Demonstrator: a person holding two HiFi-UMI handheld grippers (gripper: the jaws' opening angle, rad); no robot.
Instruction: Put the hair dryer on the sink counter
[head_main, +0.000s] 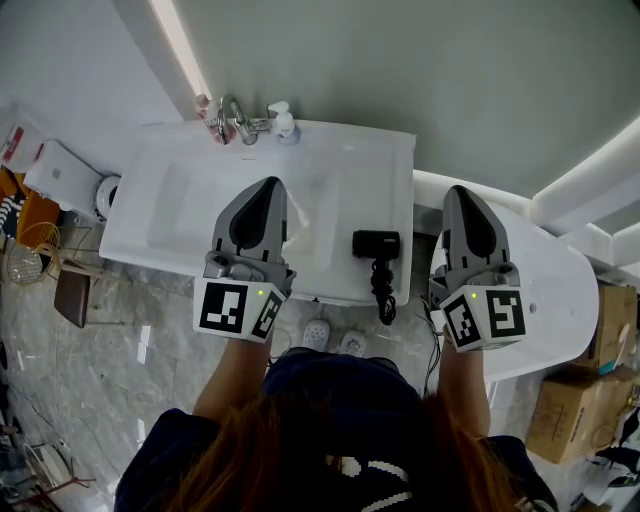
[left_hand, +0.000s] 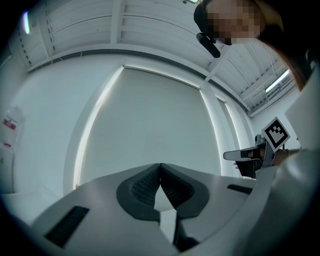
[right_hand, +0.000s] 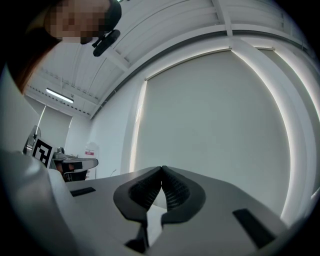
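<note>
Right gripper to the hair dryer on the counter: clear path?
Probably yes. Nothing stands between the right gripper and the hair dryer on the sink counter. Its jaws are shut and empty, so they'd need opening.

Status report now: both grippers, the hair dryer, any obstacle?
Left gripper shut, empty. Right gripper shut, empty. Hair dryer lying on sink counter. Nothing in the way.

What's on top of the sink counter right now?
The black hair dryer lies right of the basin, its cord hanging over the front edge. A faucet and pump bottle stand at the back. The left claw covers part of the basin.
</note>
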